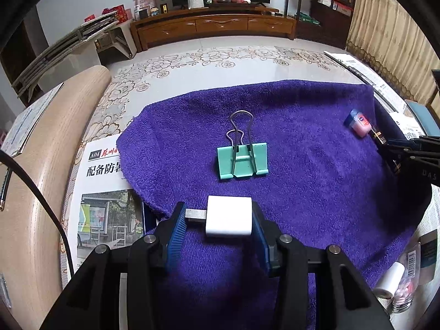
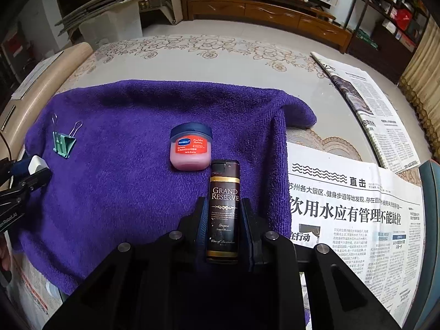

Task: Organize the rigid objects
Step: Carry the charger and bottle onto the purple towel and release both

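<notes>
The left claw [image 1: 218,220] is clenched on a white charger [image 1: 228,216]; a green binder clip [image 1: 242,159] lies ahead. The right claw [image 2: 223,220] grips a brown lighter [image 2: 224,209] (labelled "Grand Reserve"), its tip just beside a pink jar [image 2: 190,150] on the purple towel [image 2: 123,187].

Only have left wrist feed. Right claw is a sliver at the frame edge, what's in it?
Observer: A dark brown lighter printed GRAND RESERVE. The right claw is shut on it, pads on both long sides.
Operator: That pink jar near it, any label?
Observer: Yes, the pink jar has a blue lid and a red-and-blue label facing the right wrist camera. It stands upright on the purple towel, just beyond the lighter's top end.
Operator: Anything right of the towel?
Observer: An open newspaper with large Chinese headlines lies flat beside the towel's right edge.
</notes>
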`<state>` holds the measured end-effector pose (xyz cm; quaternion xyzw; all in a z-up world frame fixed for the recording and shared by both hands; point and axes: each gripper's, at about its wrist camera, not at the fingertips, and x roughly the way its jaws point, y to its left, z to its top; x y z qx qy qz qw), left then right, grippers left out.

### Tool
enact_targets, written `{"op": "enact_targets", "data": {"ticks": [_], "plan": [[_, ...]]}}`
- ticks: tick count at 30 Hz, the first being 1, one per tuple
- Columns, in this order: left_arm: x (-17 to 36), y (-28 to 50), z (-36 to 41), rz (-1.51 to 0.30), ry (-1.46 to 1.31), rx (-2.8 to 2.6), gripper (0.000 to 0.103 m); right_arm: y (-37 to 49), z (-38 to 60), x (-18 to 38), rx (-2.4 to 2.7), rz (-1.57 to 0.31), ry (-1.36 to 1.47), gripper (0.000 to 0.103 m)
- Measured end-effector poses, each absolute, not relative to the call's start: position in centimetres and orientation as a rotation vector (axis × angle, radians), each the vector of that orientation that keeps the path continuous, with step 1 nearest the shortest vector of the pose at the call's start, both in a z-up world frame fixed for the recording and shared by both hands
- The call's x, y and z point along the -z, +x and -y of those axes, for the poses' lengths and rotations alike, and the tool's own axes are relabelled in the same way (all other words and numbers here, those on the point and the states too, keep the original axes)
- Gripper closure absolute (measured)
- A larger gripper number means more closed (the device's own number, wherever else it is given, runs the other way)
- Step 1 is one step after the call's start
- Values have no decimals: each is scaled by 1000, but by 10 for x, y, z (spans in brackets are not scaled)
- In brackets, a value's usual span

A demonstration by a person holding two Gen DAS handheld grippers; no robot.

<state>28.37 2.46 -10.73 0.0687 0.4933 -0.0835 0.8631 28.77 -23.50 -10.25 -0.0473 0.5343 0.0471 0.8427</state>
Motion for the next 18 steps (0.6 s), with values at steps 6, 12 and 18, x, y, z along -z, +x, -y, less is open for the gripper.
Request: {"op": "enact_targets", "data": {"ticks": [6, 12, 18], "plan": [[100, 279, -27, -1025, 129, 165, 60, 287, 239, 100, -112, -1138, -95, 77], [76, 253, -31, -975, 88, 145, 32, 265, 247, 80, -127, -1094, -31, 66], [47, 200, -30, -914, -28, 206, 3, 220, 257, 51, -111, -1039, 25, 27]]}}
